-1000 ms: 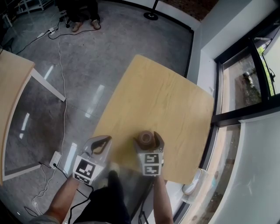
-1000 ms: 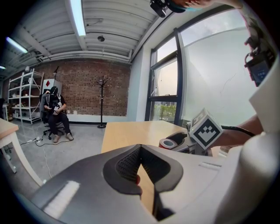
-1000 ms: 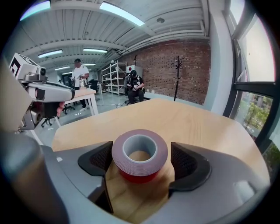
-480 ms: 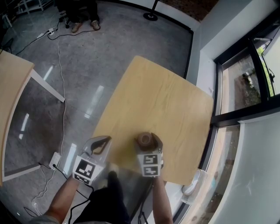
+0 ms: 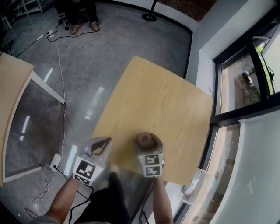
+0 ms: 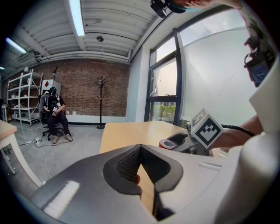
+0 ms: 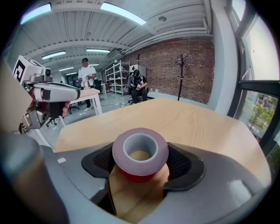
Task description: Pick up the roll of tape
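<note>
A dark red roll of tape (image 5: 143,140) (image 7: 140,153) with a grey core lies flat on the light wooden table (image 5: 162,96) near its front edge. My right gripper (image 5: 147,140) (image 7: 140,164) is shut on it, with a black pad pressed to each side of the roll. The left gripper view also shows the roll of tape (image 6: 168,143), seen from the side inside the right gripper (image 6: 179,140). My left gripper (image 5: 105,141) (image 6: 140,151) hovers off the table's left front corner, shut with nothing in it, its pads meeting at the tip.
A second wooden table (image 5: 11,87) stands at the left. Cables (image 5: 61,65) and a power strip (image 5: 55,159) lie on the grey floor. Window frames (image 5: 227,78) run along the right. A person sits on a chair (image 5: 83,13) far back; another person stands by a table (image 7: 87,72).
The right gripper's jaws have closed in onto the tape roll. Both hands have stayed where they were, and the roll has not left the table.
</note>
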Available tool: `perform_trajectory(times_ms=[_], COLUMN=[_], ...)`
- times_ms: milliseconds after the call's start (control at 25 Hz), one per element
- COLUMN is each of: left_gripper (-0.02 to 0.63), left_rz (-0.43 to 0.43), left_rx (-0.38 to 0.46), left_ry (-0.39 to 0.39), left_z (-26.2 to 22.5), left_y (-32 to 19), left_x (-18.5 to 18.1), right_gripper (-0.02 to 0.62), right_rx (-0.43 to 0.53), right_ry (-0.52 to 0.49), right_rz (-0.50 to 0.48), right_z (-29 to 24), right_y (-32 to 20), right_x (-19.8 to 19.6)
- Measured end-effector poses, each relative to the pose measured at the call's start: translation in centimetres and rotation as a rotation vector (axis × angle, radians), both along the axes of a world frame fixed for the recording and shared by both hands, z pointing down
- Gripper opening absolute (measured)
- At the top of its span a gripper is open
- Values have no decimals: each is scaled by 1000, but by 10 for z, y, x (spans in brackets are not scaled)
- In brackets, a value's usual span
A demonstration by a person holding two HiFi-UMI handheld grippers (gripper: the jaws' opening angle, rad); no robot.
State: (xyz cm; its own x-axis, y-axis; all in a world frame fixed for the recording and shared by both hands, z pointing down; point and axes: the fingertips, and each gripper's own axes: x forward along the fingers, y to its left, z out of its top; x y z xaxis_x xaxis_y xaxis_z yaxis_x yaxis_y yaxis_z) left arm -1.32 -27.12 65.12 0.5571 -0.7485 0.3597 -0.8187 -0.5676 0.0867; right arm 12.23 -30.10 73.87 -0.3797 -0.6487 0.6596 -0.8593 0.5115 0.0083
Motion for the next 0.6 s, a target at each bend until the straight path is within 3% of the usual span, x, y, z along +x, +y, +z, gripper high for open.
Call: perform_trajectory(times_ms=[600], left_gripper=[-2], left_rz=[10], left_rx=[42], left_ry=[7], left_z=[-35], left_y=[7], left_x=[10], right_gripper=[357], right_rx=[76], right_ry=[-100], right_rz=[58], right_z=[-57], right_y=[4], right_x=[9])
